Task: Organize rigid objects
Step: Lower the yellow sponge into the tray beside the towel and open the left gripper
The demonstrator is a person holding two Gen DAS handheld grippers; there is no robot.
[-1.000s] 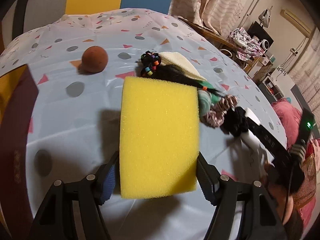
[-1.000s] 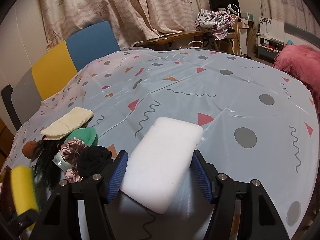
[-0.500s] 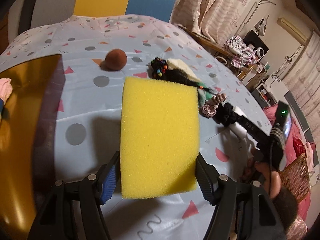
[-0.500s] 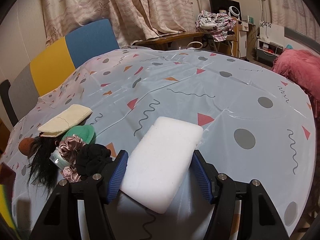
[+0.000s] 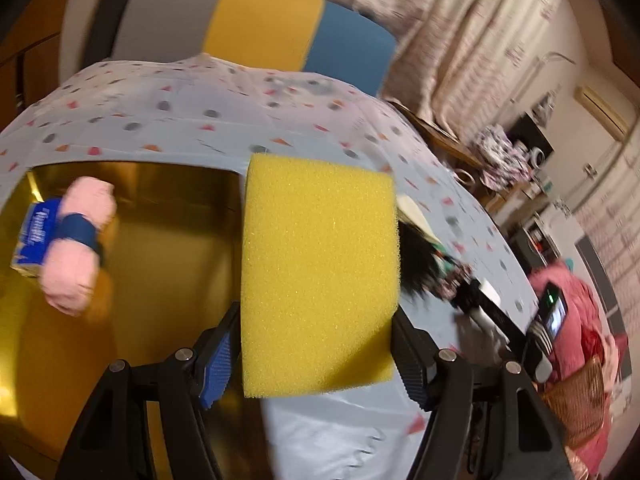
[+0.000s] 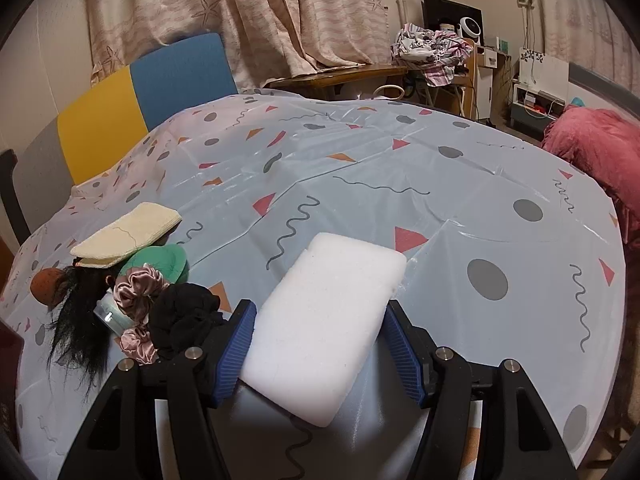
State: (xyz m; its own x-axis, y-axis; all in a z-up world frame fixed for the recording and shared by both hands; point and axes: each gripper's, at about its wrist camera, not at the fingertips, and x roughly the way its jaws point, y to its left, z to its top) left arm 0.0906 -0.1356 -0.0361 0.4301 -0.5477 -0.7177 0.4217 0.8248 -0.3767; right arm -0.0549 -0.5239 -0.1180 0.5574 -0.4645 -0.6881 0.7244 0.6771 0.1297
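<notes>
My left gripper (image 5: pixel 316 354) is shut on a yellow sponge (image 5: pixel 318 276) and holds it in the air at the right edge of a gold bin (image 5: pixel 160 248). The bin holds a pink rolled cloth with a blue band (image 5: pixel 78 240) and a blue packet (image 5: pixel 32 240). My right gripper (image 6: pixel 320 354) stands around a white foam block (image 6: pixel 324 320) on the table; both pads touch its sides.
A pile lies left of the white block: black cloth (image 6: pixel 184 316), pink scrunchies (image 6: pixel 138 284), black hair piece (image 6: pixel 80 320), green pad (image 6: pixel 160 262), cream cloth (image 6: pixel 128 234), brown ball (image 6: pixel 46 286). A colour-block chair (image 6: pixel 120 108) stands behind the table.
My left gripper has swung left with the yellow sponge, from over the table to the gold bin's edge. The right gripper and white block have stayed put.
</notes>
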